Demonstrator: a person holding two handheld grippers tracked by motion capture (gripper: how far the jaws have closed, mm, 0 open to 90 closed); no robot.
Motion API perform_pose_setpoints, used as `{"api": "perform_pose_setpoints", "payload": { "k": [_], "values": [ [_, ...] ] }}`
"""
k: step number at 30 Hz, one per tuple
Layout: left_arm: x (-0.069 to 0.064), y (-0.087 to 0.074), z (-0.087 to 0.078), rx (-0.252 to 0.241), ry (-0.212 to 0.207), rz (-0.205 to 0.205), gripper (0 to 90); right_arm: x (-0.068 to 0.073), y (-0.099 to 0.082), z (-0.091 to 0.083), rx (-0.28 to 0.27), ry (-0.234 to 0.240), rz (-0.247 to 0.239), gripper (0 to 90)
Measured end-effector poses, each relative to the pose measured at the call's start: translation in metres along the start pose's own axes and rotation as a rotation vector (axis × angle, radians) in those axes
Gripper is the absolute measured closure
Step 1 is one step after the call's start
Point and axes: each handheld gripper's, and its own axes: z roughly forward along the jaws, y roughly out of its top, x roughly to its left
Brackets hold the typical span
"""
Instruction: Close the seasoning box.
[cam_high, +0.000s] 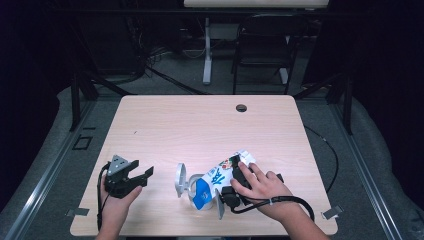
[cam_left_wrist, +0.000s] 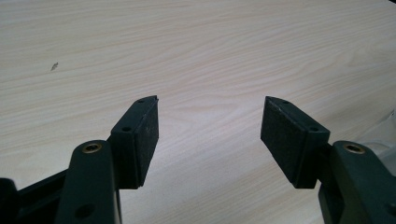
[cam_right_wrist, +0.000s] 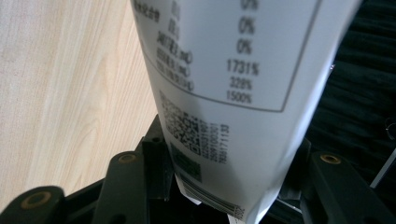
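The right claw (cam_high: 227, 192) is gripping the white pouch (cam_high: 216, 180) lying on the tabletop (cam_high: 200, 125); the left claw (cam_high: 142, 176) is sitting released, well to its left.

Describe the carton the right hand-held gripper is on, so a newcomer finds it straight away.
On the pale wooden table, look near the front edge, right of centre. The carton lies tilted there, between the jaws of the right hand-held gripper. It is white with blue and green print, unlike the plain white holder beside it.

Left gripper (cam_left_wrist: 209, 135) gapes wide; right gripper (cam_right_wrist: 229, 186) seems clamped, its hand (cam_high: 262, 187) draped on top.
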Motion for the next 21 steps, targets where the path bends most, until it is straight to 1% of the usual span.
{"api": "perform_pose_setpoints", "payload": {
  "k": [3,5,6,21],
  "values": [
    [0.0002,0.0000,0.0000,-0.002,0.000,0.000,37.3,-0.0013,0.0004,-0.0012,0.016,-0.001,-0.015,50.6],
    [0.0005,0.0000,0.0000,-0.001,0.000,0.002,37.4,-0.0011,0.0001,-0.0009,0.010,-0.003,-0.009,50.7],
    [0.0006,-0.0002,0.0001,0.000,0.000,0.002,37.4,-0.0007,-0.0003,-0.0001,0.003,0.000,0.001,50.8],
    [0.0006,-0.0004,0.0001,0.001,0.001,-0.004,37.4,-0.0006,-0.0006,-0.0002,0.000,-0.001,-0.003,51.2]
  ]
}}
